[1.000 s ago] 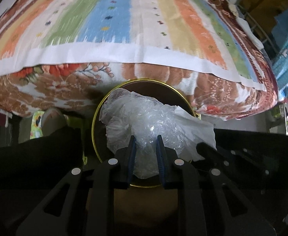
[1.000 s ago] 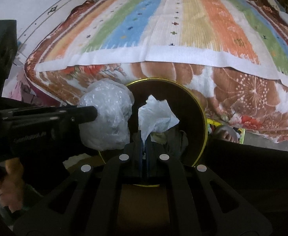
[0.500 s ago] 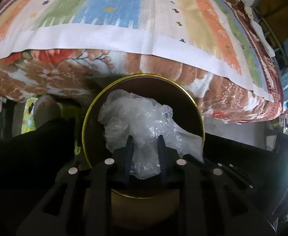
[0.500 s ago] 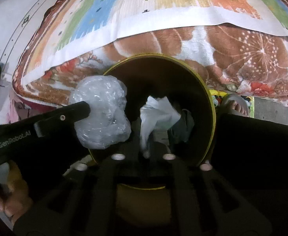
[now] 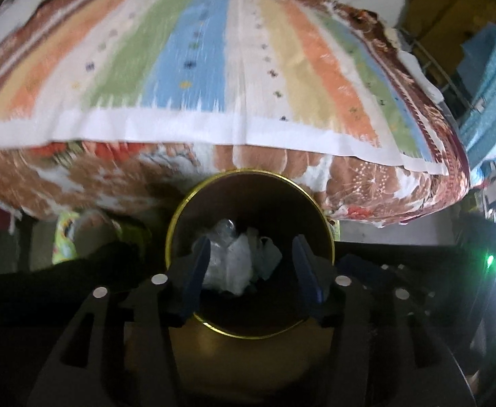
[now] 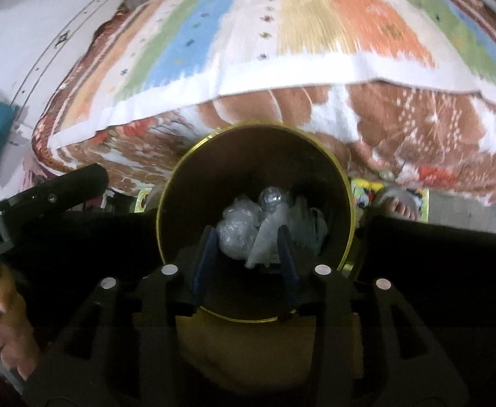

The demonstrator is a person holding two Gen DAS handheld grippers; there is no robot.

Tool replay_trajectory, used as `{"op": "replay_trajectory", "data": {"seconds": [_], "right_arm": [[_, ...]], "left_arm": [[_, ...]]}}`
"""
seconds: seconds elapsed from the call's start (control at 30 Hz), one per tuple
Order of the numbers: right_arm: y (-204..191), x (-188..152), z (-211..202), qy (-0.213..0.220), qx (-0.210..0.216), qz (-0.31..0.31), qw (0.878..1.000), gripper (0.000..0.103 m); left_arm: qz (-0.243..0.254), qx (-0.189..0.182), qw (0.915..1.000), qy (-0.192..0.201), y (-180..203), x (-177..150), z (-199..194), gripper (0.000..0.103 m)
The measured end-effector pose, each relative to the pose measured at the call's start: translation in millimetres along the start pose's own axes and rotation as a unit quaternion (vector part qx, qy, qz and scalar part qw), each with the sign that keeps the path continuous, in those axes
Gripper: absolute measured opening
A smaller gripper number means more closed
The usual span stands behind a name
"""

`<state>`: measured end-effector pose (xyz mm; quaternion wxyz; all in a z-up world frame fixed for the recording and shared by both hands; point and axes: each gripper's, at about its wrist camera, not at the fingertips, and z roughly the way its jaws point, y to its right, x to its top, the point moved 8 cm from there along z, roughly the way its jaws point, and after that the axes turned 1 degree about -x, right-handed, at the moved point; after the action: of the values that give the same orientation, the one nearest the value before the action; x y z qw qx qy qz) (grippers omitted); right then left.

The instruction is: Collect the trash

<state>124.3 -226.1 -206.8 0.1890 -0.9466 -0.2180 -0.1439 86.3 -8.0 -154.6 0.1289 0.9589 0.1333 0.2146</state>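
Observation:
A dark round bin with a gold rim (image 5: 248,171) (image 6: 255,126) stands on the floor against the bed. At its bottom lie a crumpled clear plastic wad (image 5: 219,264) (image 6: 239,234) and a white tissue (image 5: 248,257) (image 6: 269,239). My left gripper (image 5: 252,271) hovers over the bin mouth. Its jaws are opening and nothing is between the blue pads (image 5: 197,271). My right gripper (image 6: 246,261) is also above the bin mouth with its jaws opening, and its pads (image 6: 286,261) touch nothing; the trash lies well below them.
A bed with a striped cover (image 5: 207,68) over a floral blanket (image 6: 417,129) rises just behind the bin. The left gripper's body (image 6: 44,203) and the person's hand (image 6: 7,332) sit at the left. A foot in a sandal (image 6: 397,203) is to the bin's right.
Both grippers have opened. The plastic wad left the left jaws and the tissue left the right jaws; both now lie inside the bin. The left gripper has lifted a little.

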Motion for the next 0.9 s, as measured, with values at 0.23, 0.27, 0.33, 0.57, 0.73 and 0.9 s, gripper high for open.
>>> {"op": "replay_trajectory", "data": {"seconds": [0.23,0.27,0.33,0.57,0.73,0.9], "right_arm": [[-9,-8,-65,0.094,-0.057,-0.083,0.99,0.062],[-9,-12,-71,0.097,-0.057,-0.087,0.99,0.063],[-6,-24,-79,0.098,-0.058,-0.093,0.989,0.066],[-11,-40,-96,0.132,-0.063,-0.121,0.982,0.094],[-11,-38,-94,0.142,-0.058,-0.117,0.981,0.094],[-13,-37,-95,0.15,-0.052,-0.113,0.981,0.094]], "left_arm": [[0.062,-0.012,0.9964,0.056,14,-32,-38,0.083],[0.068,-0.01,0.9957,0.062,15,-36,-42,0.085],[0.065,-0.002,0.995,0.076,12,-43,-48,0.096],[0.067,0.02,0.9917,0.108,4,-49,-54,0.097],[0.077,0.015,0.9903,0.115,8,-51,-55,0.097],[0.073,0.01,0.9918,0.104,6,-53,-51,0.097]]}}
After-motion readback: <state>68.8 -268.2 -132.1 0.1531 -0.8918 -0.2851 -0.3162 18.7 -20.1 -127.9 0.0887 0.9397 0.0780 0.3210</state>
